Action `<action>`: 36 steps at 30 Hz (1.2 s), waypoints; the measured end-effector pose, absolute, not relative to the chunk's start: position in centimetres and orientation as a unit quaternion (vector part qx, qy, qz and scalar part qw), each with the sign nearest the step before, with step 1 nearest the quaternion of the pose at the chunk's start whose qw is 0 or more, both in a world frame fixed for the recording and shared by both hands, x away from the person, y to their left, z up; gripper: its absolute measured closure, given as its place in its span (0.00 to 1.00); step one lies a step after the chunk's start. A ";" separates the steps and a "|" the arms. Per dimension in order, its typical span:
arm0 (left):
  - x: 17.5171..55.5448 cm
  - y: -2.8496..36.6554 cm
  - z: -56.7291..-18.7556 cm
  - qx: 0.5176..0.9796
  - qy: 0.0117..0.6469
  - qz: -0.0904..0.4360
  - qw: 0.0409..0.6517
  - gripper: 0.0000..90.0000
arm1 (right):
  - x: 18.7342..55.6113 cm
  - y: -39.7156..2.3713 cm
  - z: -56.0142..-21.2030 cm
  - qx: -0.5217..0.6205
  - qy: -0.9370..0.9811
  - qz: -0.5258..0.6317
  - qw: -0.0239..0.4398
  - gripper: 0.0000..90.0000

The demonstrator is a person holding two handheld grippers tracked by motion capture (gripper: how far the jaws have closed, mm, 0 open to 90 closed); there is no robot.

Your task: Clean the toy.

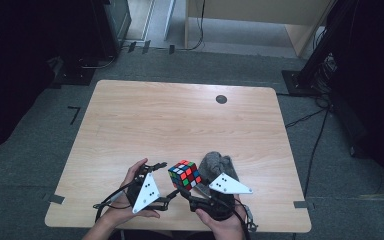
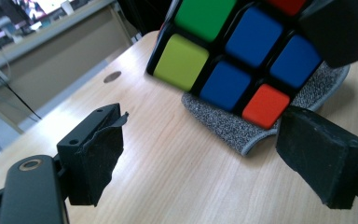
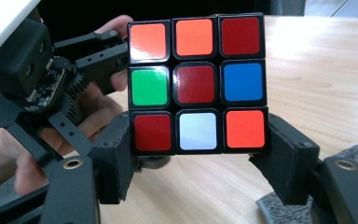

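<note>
Cube clamped in right gripper, jaws pressing bottom layer from both sides, lifted clear of table. Sits near front edge of table, just right of centre in high view. Face toward right gripper's camera: orange, orange, red on top row; green, red, blue in middle; red, white, orange on bottom. From left gripper view, cube shows green, lime, blue and orange stickers, hanging above grey cloth.

Left gripper open, nothing between jaws, no contact with cube; pads frayed on one side. Positioned just left of cube in high view, jaws pointing toward it. Left hand wrapped round gripper body, right hand likewise at near edge.

Grey cloth crumpled on table just right of and behind cube, partly under right gripper. Small dark round hole in table at far right, well apart from everything else.
</note>
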State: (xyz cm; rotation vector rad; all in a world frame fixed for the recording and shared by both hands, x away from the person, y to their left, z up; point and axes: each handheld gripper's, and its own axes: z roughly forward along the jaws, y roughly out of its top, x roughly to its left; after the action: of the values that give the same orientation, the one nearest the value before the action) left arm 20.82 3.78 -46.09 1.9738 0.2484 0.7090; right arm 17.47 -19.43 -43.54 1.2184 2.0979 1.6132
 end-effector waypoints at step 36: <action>24.3 6.9 -45.7 0.803 0.214 0.206 0.517 0.38 | 21.6 -24.8 -49.4 0.535 0.730 0.380 0.193 0.31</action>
State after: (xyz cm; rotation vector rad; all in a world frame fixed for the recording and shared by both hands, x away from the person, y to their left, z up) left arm 24.35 6.90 -45.66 1.9271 0.5149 0.4939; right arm 21.62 -24.79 -49.38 1.4999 2.0468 1.0658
